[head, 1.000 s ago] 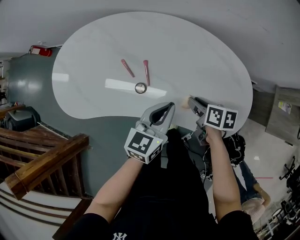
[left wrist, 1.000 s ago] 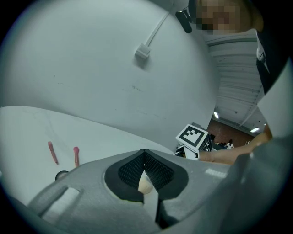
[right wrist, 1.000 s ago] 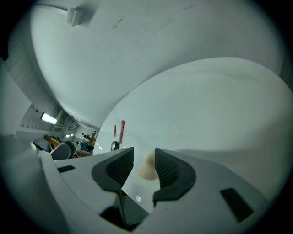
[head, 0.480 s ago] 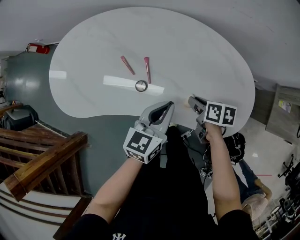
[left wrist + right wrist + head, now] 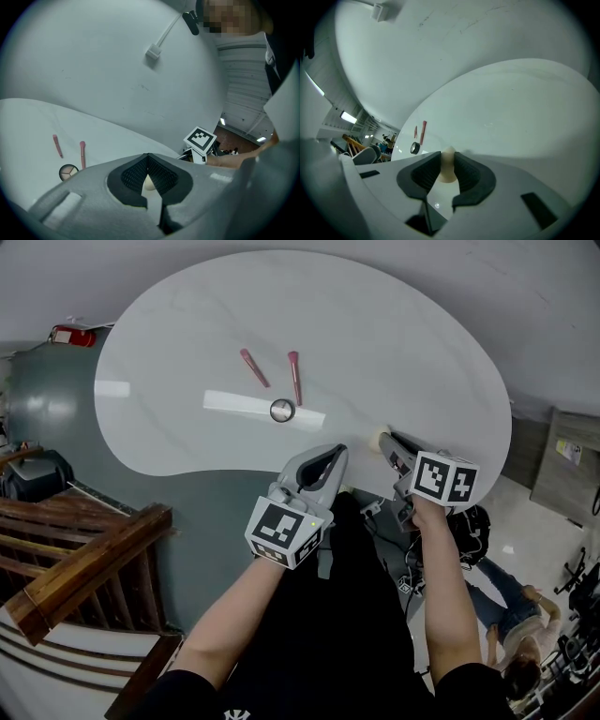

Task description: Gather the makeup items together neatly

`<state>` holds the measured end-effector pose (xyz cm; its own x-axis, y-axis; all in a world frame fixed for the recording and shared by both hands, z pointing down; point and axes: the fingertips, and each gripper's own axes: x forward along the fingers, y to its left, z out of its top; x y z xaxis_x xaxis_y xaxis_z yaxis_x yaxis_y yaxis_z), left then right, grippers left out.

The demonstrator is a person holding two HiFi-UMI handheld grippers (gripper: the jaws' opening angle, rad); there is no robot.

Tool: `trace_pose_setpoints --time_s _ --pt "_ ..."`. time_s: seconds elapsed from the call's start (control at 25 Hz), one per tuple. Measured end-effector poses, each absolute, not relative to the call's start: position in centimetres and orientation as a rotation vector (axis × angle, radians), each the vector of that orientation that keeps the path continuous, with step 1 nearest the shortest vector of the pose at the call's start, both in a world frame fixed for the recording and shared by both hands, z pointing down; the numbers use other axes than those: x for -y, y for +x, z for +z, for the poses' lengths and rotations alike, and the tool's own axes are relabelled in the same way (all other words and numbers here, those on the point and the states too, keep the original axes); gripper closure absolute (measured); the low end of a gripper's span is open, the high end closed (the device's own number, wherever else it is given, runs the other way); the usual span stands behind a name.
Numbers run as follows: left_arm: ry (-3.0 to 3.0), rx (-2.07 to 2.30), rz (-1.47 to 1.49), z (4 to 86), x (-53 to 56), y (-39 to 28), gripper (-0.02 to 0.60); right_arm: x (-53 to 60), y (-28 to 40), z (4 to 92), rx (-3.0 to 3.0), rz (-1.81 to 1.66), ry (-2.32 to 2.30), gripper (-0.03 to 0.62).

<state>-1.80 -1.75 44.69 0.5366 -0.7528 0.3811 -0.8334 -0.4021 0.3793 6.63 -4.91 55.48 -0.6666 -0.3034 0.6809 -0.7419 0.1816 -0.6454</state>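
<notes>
Two claws logged | step: pickup | right claw (image 5: 386, 440) had just been closing, clamped sponge (image 5: 448, 171) at surface (image 5: 403, 343) edge | left claw (image 5: 334, 454) pinched together, empty | next, likely: carry sponge beside compact (image 5: 282, 410).

we seem to be in a large open work hall, not a home: left of the white table (image 5: 394, 324) we see a painted grey-green floor (image 5: 56, 409), a red fire extinguisher (image 5: 71, 335) and a wooden railing (image 5: 84, 563); right of it, a person (image 5: 514, 638) sits on the ground.

Two pink sticks (image 5: 254, 368) (image 5: 294, 378), one round compact (image 5: 282, 410), one cream sponge (image 5: 381, 438), all on one white table (image 5: 403, 343).
</notes>
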Motion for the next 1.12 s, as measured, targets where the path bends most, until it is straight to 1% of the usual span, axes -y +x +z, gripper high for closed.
trace_pose_setpoints --time_s 0.4,1.12 --pt "2.237 1.295 0.189 45.7 3.8 -1.5 0.574 8.7 5.4 53.2 2.261 1.249 1.096 0.493" --pt "2.183 1.334 0.178 48.0 6.9 -0.5 0.574 12.7 5.9 53.1 2.343 0.788 1.307 0.488"
